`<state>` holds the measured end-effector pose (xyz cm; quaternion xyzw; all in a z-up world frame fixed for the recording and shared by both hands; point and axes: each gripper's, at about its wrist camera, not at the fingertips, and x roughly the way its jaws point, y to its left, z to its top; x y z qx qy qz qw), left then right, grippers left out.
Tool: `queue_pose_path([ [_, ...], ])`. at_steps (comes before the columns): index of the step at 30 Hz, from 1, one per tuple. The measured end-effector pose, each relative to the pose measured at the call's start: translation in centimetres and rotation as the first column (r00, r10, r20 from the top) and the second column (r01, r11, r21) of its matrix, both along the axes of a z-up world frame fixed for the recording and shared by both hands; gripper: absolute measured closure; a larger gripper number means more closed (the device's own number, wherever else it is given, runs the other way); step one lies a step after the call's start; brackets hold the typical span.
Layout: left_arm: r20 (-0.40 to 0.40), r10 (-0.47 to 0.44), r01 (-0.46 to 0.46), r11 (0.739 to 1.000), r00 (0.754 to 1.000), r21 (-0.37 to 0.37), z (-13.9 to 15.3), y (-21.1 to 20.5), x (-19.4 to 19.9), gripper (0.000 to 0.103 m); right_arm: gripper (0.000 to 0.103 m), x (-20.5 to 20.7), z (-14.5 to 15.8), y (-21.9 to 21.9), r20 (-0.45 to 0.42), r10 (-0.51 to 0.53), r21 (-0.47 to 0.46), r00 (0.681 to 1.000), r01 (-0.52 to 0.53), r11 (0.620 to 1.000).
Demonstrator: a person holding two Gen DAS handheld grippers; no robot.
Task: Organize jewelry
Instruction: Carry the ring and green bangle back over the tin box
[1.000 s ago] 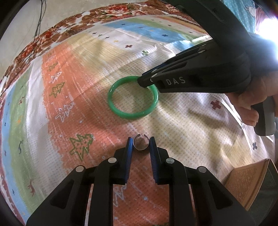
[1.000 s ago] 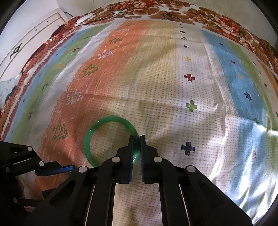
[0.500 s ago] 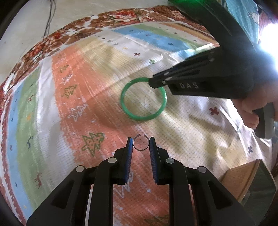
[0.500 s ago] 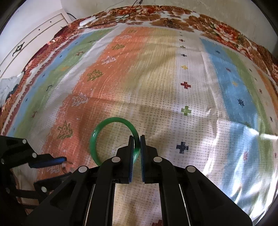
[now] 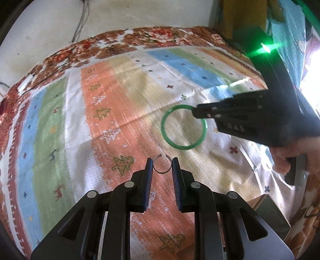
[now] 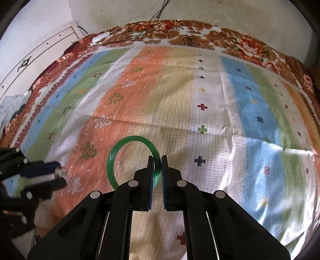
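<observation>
Both pieces are up off the patterned bedspread (image 6: 200,104) now! The right gripper (image 6: 158,166) pinches the green bangle (image 6: 120,146), the left gripper (image 5: 162,166) clamps the small silver ring (image 5: 162,169); the box (image 5: 270,212) looks next.

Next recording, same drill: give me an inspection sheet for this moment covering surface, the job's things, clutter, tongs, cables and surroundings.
Surface: striped patterned cloth with tree and cross motifs, over a floral blanket.
Job's things: green bangle and a small open silver ring, both held in the tongs above the cloth.
Clutter: a brown box at the right edge of the left wrist view; contents not visible.
Tongs: left tongs shut on the silver ring; right tongs shut on the bangle's rim.
Cables: black cables run from the wall onto the blanket's far edge.
Surroundings: pale wall; white panelled furniture on the left.
</observation>
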<state>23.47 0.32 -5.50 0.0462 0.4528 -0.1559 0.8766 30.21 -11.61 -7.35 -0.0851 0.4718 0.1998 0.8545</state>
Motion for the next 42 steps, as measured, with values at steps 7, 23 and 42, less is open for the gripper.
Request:
queue_pose_path([
  [7,0.014,0.057,-0.057,0.998,0.998,-0.024,0.7,1.3,-1.4,0.084,0.095,-1.6,1.6,-0.1,0.023,0.008,0.026,1.000,-0.009,1.000],
  [23,0.110,0.153,-0.144,0.986,0.982,-0.088,3.5,2.6,-6.1,0.084,0.095,-6.1,4.4,-0.2,0.102,0.042,0.063,0.994,-0.049,0.997],
  [42,0.180,0.150,-0.133,0.986,0.972,-0.102,4.4,0.8,-10.9,0.084,0.095,-11.2,6.9,-2.0,0.178,0.021,0.125,0.984,-0.044,0.991],
])
